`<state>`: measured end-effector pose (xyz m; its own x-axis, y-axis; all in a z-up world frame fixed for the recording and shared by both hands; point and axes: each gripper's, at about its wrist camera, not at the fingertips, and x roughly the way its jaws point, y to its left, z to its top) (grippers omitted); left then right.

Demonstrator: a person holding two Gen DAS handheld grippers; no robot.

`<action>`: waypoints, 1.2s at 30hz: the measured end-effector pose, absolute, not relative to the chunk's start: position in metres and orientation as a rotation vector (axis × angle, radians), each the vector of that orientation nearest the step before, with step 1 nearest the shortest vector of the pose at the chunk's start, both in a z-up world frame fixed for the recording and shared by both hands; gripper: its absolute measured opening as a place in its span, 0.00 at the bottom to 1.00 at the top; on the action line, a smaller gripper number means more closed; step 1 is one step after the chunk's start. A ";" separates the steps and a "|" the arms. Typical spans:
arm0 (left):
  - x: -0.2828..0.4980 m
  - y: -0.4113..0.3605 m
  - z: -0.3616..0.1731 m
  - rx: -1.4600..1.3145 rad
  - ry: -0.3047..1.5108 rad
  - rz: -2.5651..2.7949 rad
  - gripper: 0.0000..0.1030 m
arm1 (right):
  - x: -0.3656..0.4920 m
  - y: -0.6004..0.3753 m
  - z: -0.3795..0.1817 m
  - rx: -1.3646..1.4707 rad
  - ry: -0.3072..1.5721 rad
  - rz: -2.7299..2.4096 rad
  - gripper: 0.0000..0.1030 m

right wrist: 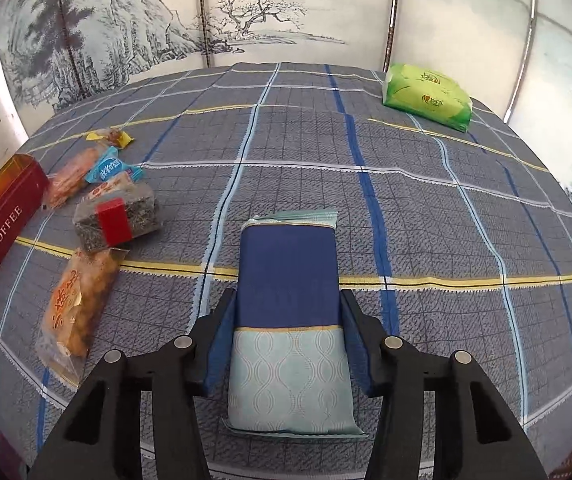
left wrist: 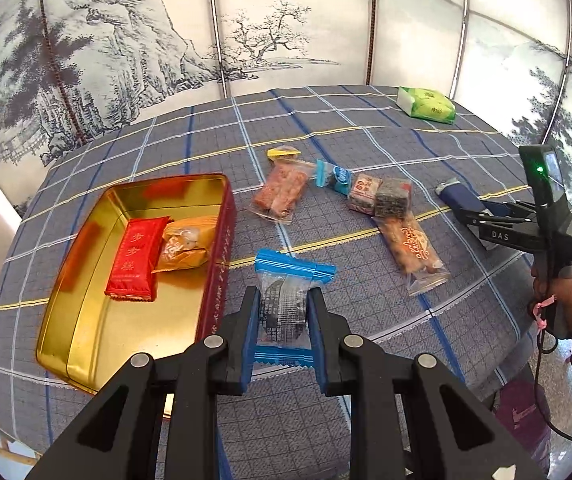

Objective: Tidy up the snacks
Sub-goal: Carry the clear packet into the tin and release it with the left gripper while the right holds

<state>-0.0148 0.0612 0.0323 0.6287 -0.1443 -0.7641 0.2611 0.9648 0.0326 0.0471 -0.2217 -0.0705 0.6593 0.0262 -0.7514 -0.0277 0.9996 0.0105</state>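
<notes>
Your left tool (left wrist: 281,316) is squeezed shut on a small clear snack with blue ends (left wrist: 283,304). The snack stands upright between the blue pads and is lifted off the table (left wrist: 326,128). Just to the left of this tool is the red tin with a gold inside (left wrist: 85,320). Two snacks lie in it, a red pack (left wrist: 135,258) and an orange pack (left wrist: 185,246), side by side and touching.

Your right tool (right wrist: 288,344) has a dark blue and pale green pack (right wrist: 290,312) between its two fingers. The fingers (right wrist: 223,336) sit right against the sides of the pack. You cannot tell if they press on it or only sit beside it. The pack looks like it lies flat on the checked cloth.

To the left of your right tool is a bunch of loose snacks. Nearest is a long orange snack in a clear bag (right wrist: 75,312). Past it is a dark seedy block with a red band (right wrist: 119,220), then a light blue candy (right wrist: 111,170), a pinkish bag (right wrist: 71,178) and a yellow candy (right wrist: 109,136). The red tin, marked TOFFEE on its side, is farther left.

Far ahead and to the right of both tools, a green tissue pack (right wrist: 426,96) sits near the table's back edge.
</notes>
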 end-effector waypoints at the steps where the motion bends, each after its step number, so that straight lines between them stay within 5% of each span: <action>1: -0.015 0.063 0.032 0.144 0.862 -0.230 0.20 | 0.047 -0.223 -0.070 0.015 0.846 0.035 0.49; 36: 0.048 0.202 -0.021 0.077 0.946 0.153 0.25 | 0.034 -0.253 -0.072 0.261 0.807 0.113 0.49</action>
